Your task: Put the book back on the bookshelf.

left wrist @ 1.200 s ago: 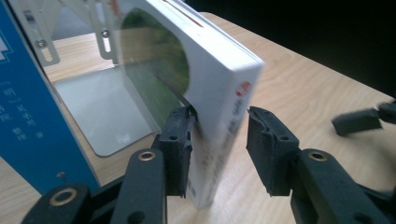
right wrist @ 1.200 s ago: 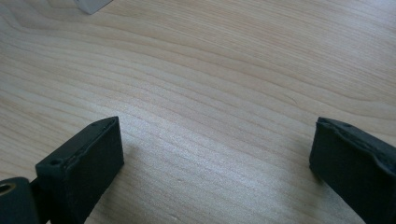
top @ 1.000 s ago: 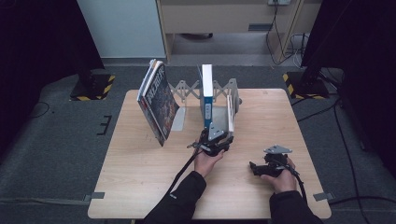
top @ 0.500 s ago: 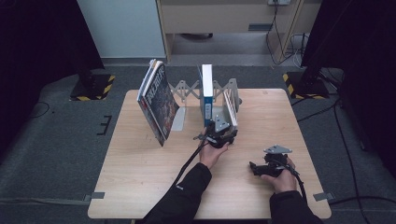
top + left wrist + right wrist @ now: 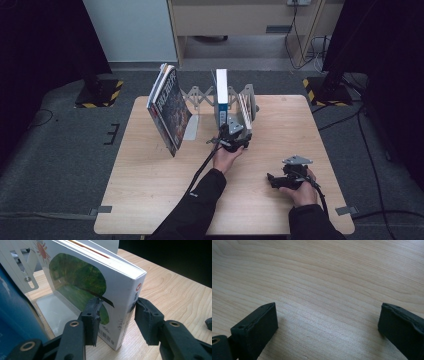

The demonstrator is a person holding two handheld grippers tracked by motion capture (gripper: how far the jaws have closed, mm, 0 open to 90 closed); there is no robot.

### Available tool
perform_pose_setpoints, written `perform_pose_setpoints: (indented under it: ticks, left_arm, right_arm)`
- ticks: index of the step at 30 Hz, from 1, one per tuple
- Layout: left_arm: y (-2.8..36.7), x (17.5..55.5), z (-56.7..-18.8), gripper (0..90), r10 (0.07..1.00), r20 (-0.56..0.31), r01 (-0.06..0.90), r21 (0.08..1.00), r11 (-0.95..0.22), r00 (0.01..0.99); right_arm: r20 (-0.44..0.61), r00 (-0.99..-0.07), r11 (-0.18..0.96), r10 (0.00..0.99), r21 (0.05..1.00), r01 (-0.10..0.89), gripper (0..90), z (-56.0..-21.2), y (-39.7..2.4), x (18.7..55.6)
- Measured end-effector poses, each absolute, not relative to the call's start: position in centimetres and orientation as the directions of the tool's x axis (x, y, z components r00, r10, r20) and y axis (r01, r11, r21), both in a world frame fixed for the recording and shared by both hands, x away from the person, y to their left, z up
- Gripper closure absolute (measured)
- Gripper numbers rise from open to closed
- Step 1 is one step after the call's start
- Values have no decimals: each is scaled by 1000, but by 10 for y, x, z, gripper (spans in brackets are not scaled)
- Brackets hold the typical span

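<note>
From above, my left gripper [image 5: 235, 141] sits at the white book [image 5: 245, 111] standing in the metal rack [image 5: 200, 95], while my right gripper [image 5: 280, 181] rests open on the table [image 5: 150, 190]. Along my left jaws, which have just been opening, the book's [image 5: 100, 290] spine stands between the pads, released; I should back straight out without tipping it. My right jaws gape over bare wood.

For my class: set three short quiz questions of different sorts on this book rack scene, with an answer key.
1. True or false: the right gripper holds a book.
2. The left gripper has its jaws around which thing? A) white book with a green cover picture B) blue book C) dark leaning book
3. Fill in: the right gripper rests on the wooden ____.

Key: 1 false; 2 A; 3 table.
</note>
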State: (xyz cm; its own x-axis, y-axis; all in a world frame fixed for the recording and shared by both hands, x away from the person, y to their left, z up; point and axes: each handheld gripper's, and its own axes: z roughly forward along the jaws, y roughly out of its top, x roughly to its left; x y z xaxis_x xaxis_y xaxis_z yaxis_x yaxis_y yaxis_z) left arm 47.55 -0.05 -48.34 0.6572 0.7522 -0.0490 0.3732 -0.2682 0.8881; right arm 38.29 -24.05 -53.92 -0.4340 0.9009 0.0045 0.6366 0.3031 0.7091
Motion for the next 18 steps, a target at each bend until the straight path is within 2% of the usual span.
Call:
perform_pose_setpoints:
  ticks: [7, 18]
  left_arm:
    - [2, 471, -482, 479, 747, -55, 379, 885, -271, 663]
    - [31, 428, -476, 377, 692, -96, 393, 874, -286, 716]
  right_arm:
    - [5, -434, 303, 901, 709, 637, 27, -539, -240, 383]
    - [5, -433, 302, 901, 709, 637, 27, -539, -240, 383]
